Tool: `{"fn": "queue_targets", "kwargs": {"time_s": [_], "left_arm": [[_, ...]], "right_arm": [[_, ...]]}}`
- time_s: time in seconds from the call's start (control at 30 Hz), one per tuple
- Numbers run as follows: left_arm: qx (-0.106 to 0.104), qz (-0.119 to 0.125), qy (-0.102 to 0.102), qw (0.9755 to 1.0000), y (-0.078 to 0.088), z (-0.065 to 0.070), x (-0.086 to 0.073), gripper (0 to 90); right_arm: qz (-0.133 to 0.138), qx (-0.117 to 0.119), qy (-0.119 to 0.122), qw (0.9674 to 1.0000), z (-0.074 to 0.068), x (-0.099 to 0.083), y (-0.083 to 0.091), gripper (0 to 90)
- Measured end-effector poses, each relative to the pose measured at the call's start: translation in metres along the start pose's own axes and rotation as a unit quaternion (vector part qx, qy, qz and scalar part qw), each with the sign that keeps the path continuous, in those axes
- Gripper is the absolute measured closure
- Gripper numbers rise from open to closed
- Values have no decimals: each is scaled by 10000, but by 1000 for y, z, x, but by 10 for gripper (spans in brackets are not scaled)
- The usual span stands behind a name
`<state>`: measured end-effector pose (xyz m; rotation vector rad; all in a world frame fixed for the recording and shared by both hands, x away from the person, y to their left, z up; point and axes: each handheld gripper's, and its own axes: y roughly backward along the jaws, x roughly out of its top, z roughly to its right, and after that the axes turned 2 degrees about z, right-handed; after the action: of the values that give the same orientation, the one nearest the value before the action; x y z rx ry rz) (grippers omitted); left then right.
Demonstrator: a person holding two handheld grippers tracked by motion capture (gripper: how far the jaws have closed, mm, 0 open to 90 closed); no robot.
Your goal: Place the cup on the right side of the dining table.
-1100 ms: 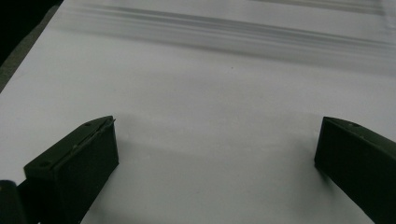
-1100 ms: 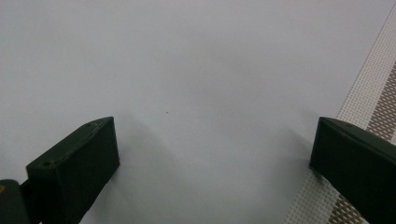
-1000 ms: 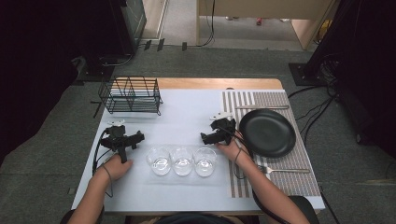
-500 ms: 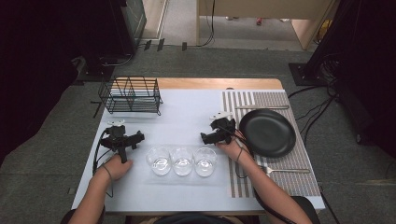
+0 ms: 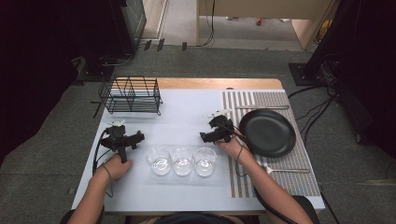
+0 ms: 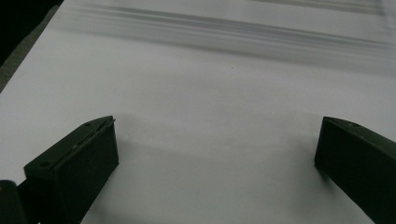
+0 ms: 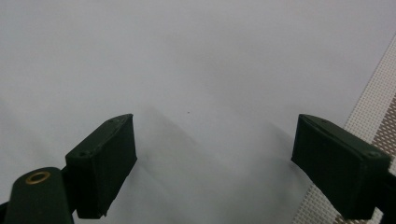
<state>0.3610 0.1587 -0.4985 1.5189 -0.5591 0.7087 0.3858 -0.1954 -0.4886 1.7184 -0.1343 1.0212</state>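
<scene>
Your right gripper (image 5: pixel 208 135) has just been closing, jaws apart and empty above the three glasses (image 5: pixel 182 161) near the counter's (image 5: pixel 187 112) front edge; left gripper (image 5: pixel 138 138) unmoved, wide, empty.

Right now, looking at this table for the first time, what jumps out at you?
Three clear glass bowls sit in a row at the near edge, between the person's two hands. A round black plate lies on the striped placemat at right, and a black wire rack stands at the far left.
</scene>
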Motion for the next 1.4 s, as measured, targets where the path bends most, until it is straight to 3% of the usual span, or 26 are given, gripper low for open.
{"fn": "queue_targets", "kwargs": {"time_s": [0.3,0.57,0.63,1.4], "left_arm": [[0,10,0,10000,0,0,0,0],[4,13,4,10000,0,0,0,0],[4,14,3,10000,0,0,0,0],[3,24,15,10000,0,0,-1,0]], "right_arm": [[-42,-10,218,9998,-5,2,5,142],[-11,141,104,9998,-3,5,10,143],[-58,273,16,9996,-2,5,13,149],[-24,262,201,9995,-5,1,29,150]]}}
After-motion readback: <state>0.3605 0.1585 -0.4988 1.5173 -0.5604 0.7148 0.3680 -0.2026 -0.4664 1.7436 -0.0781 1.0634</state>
